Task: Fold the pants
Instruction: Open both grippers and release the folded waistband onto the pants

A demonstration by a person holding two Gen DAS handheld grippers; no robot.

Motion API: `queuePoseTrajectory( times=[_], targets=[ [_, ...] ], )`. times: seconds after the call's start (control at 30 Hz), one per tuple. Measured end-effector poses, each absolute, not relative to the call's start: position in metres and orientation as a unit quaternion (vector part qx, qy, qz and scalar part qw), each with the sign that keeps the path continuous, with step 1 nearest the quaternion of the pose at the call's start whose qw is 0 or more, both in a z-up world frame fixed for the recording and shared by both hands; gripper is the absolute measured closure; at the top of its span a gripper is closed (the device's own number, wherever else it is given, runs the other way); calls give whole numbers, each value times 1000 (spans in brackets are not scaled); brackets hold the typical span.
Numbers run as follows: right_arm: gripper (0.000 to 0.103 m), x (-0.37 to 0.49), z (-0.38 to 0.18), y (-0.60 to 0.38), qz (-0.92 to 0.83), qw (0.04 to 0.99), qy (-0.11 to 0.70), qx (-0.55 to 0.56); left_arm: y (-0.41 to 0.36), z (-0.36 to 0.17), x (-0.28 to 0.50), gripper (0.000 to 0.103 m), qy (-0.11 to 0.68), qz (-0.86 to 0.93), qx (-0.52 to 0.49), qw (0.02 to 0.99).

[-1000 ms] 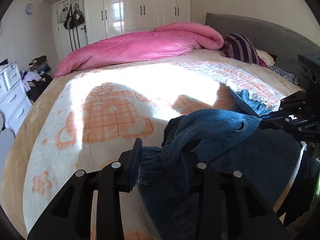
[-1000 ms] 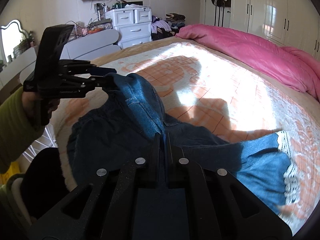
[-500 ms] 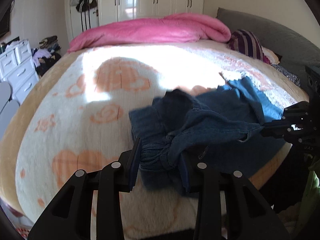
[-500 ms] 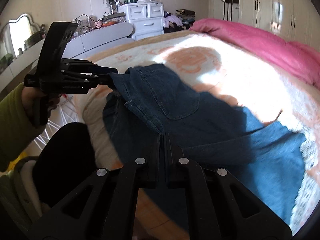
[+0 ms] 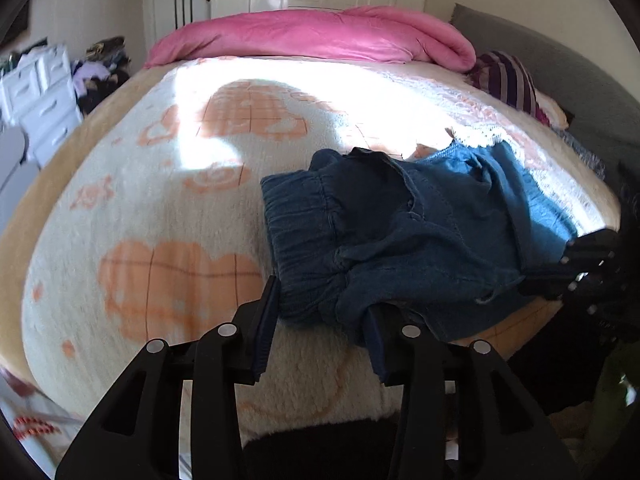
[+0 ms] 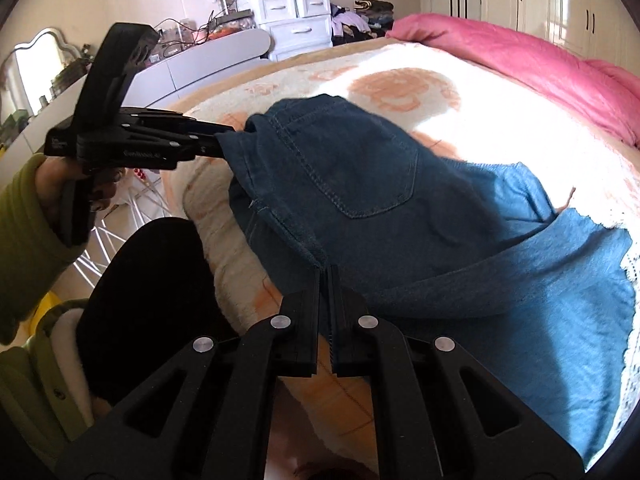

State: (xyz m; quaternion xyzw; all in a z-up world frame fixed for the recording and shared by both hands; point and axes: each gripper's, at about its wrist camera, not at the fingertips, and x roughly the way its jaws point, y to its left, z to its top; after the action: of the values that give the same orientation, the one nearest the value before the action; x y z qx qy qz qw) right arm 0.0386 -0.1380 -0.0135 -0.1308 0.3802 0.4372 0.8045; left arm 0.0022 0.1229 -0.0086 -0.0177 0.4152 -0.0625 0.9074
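Blue denim pants [image 5: 400,232] lie spread on the bed's cream and orange blanket [image 5: 180,240] near its front edge, back pocket [image 6: 376,176] up. The bunched elastic waistband sits between the pads of my left gripper [image 5: 322,304], whose jaws are opening while still touching the cloth. From the right wrist view, my left gripper [image 6: 224,146] holds the waist corner just above the bed. My right gripper [image 6: 326,272] is shut on the pants' edge seam, and it shows at the right [image 5: 524,286] in the left wrist view. The legs [image 6: 560,280] trail away, lace hem at the far end.
A pink duvet [image 5: 320,36] lies heaped along the bed's far side, a striped pillow [image 5: 508,80] by the grey headboard. White drawers [image 6: 296,16] and a cluttered desk stand beyond the bed. A person's green sleeve [image 6: 24,220] and dark-clad leg [image 6: 152,280] are at the bed's edge.
Both grippers dropped and drew back toward the bed's near edge, laying the pants flatter on the blanket. The left jaws stand a little wider around the waistband.
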Motion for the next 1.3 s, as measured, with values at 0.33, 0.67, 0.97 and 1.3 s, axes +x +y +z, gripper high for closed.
queuePoseTrajectory(
  times=[0.33, 0.67, 0.97, 1.3],
  targets=[
    [101, 38, -19, -135, 440, 801, 385, -127, 127, 35, -28, 63, 385, -58, -9, 921],
    [97, 33, -16, -143, 448, 795, 394, -107, 69, 4, 27, 63, 425, -79, 31, 901],
    [76, 54, 10, -149, 425, 819, 376, -83, 71, -28, 24, 63, 445, -71, 41, 892],
    [65, 80, -45, -107, 363, 793, 477, -111, 70, -33, 24, 63, 436, -78, 45, 895]
  ],
)
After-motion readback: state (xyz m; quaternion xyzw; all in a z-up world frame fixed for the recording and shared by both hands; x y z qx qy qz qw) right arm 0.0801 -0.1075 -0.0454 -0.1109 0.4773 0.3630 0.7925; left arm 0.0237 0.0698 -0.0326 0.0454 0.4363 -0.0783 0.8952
